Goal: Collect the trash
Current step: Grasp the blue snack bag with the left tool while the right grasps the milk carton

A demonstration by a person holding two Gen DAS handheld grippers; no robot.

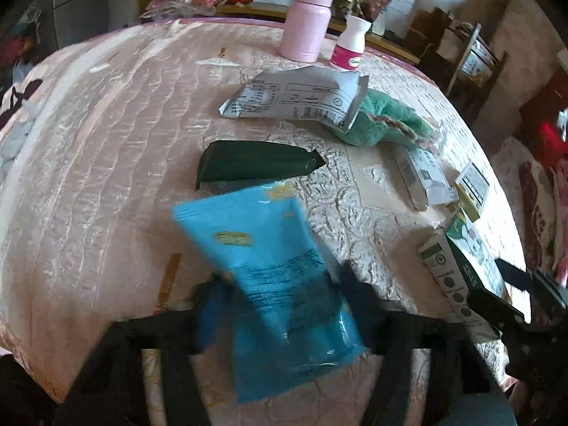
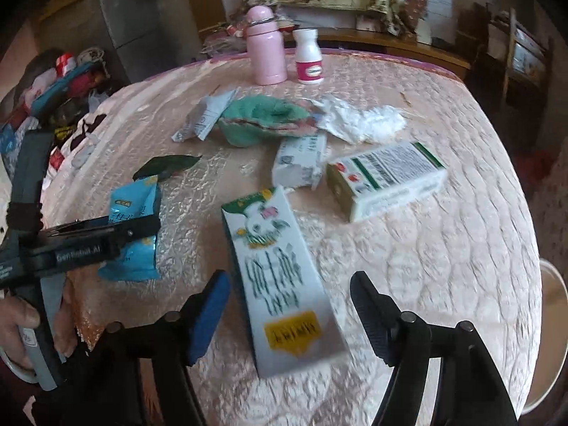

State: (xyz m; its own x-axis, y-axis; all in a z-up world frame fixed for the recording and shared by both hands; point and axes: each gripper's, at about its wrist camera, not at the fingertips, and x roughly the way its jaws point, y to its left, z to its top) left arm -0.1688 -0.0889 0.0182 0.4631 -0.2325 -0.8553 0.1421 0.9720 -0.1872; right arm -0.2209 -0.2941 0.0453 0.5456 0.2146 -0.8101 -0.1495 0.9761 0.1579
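the left gripper (image 1: 280, 298) is closed on a blue snack wrapper (image 1: 280, 277); the wrapper is pinched between the two fingers and hangs crooked over the near part of the table, its upper edge tilted toward a dark green wrapper (image 1: 248, 165) that lies flat just behind it. in the right wrist view the same left gripper (image 2: 142, 227) is seen from the side at the left edge, with the blue snack wrapper (image 2: 133, 234) clamped in it and a person's hand (image 2: 21, 323) around the grip below.

the right gripper (image 2: 287, 309) is held with its jaws apart. a white and green milk carton (image 2: 280, 277) lies flat on the table between the two fingers; the blue-padded finger (image 2: 209, 319) stands to its left and the black finger (image 2: 369, 319) well clear on its right, and no pad is seen pressing on the carton.

the table (image 2: 443, 266) is covered with a pale pink embossed cloth. further items are spread on it: a green-striped box (image 2: 387, 181) and a small white box (image 2: 301, 159) beyond the carton, a green cloth (image 2: 262, 120), a crumpled white tissue (image 2: 358, 120) and a grey printed wrapper (image 1: 294, 97). a pink bottle (image 2: 266, 46) and a white bottle with a pink label (image 2: 309, 56) stand upright side by side at the far edge.
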